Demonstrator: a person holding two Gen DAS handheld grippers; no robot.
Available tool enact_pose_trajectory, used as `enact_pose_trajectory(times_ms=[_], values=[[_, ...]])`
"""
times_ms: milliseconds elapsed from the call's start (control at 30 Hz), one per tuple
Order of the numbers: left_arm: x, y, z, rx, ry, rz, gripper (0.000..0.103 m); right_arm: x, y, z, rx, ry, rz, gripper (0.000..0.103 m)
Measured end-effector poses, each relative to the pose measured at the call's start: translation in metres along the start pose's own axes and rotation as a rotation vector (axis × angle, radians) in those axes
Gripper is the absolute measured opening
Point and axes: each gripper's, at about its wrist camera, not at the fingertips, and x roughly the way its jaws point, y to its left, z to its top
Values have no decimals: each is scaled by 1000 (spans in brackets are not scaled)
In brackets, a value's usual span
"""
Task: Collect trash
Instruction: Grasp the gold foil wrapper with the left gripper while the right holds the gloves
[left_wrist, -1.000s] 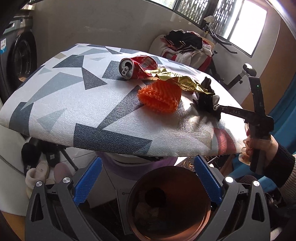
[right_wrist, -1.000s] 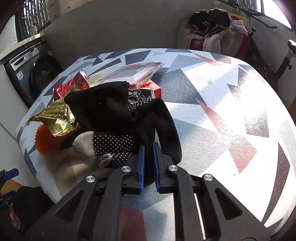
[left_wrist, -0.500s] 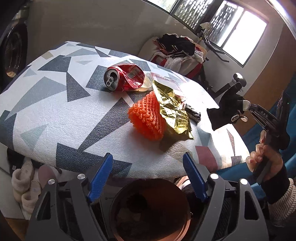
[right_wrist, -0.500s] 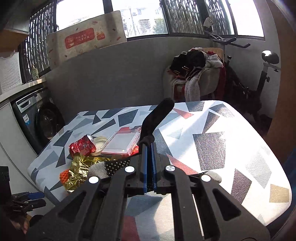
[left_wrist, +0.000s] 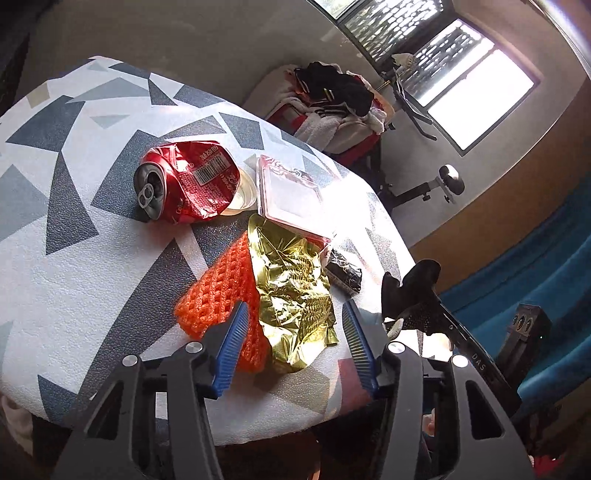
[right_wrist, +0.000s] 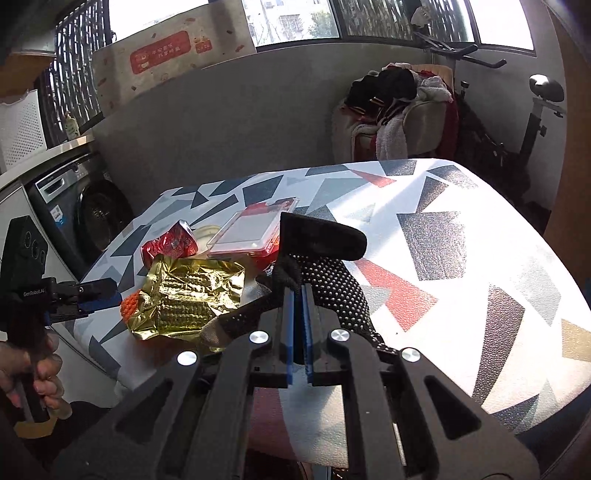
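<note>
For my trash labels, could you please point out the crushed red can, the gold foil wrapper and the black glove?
crushed red can (left_wrist: 184, 182), left wrist view, dented side.
gold foil wrapper (left_wrist: 291, 291), left wrist view, crinkled middle.
black glove (right_wrist: 325, 236), right wrist view, cuff.

can (left_wrist: 186, 182) red | foil wrapper (left_wrist: 291, 291) gold | foam net (left_wrist: 218, 299) orange | glove (right_wrist: 325, 273) black, white-dotted

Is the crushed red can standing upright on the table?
No. The crushed red can lies on its side on the table, its opened top facing the left wrist camera.
</note>
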Motion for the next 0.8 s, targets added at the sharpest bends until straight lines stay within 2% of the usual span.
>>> enact_pose_trajectory(times_ms=[333, 500, 800], values=[[34, 19, 16, -59, 43, 39, 38, 11, 2, -9, -1, 32, 20, 8], [47, 25, 21, -76, 64, 57, 37, 13, 3, -12, -9, 38, 22, 8], [63, 7, 26, 57, 77, 133, 37, 18, 3, -15, 1, 56, 30, 8]])
